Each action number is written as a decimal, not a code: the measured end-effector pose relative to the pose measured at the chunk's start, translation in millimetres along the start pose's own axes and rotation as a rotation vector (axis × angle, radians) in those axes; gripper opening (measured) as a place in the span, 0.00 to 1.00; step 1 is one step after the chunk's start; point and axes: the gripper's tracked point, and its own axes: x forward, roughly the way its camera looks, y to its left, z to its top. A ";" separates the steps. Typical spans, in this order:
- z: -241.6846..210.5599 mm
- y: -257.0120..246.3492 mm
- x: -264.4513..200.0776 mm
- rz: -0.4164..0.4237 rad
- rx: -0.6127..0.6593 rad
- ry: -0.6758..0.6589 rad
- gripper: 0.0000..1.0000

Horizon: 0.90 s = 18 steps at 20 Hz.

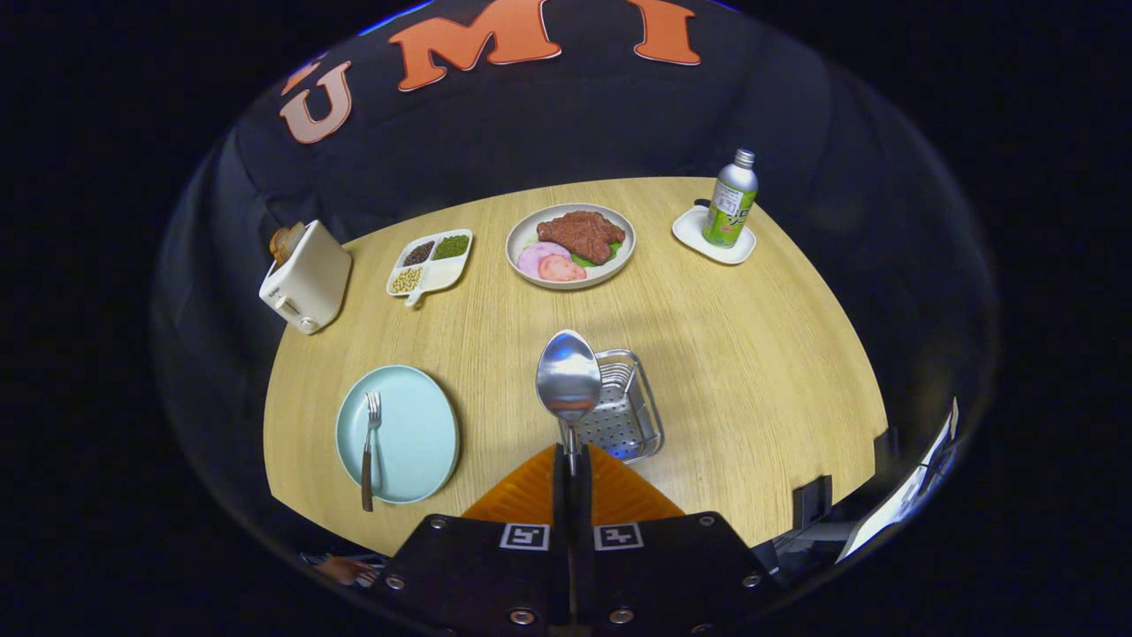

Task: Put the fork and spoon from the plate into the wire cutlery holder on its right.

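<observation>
Nearest, at the bottom centre of the frame, we find the gripper (571,460) with its fingers pressed together on the handle of the polished steel spoon (568,379), whose bowl stands raised ahead of the fingertips. We judge this hold suits lowering the spoon into the holder.

Just beyond the spoon and slightly right lies the perforated metal cutlery holder (626,414) with wire dividers; the spoon's bowl overlaps its left edge in this view, though we cannot tell how high above it the spoon is.

At lower left, the round pale-blue plate (420,447) carries the brown-handled fork (368,451), not yet moved.

Farther up the light wooden table (752,372) we record a white toaster (305,276), a white divided tray of beans (431,263), a grey dish of meat (571,245), and a green bottle (730,200) on a white coaster.
</observation>
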 end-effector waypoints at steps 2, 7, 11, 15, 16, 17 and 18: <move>-4.7 -9.4 5.0 -0.005 -0.012 0.023 0.04; -4.3 -28.0 16.2 -0.036 -0.014 0.030 0.05; 8.0 -27.9 16.0 -0.013 -0.009 -0.007 0.08; 44.8 -17.5 1.5 0.036 0.016 -0.142 0.12; 54.6 -13.0 -3.4 0.048 0.011 -0.185 0.20; 62.8 -8.9 -11.6 0.053 -0.004 -0.240 0.26; 76.0 -6.4 -18.2 0.052 -0.025 -0.302 0.40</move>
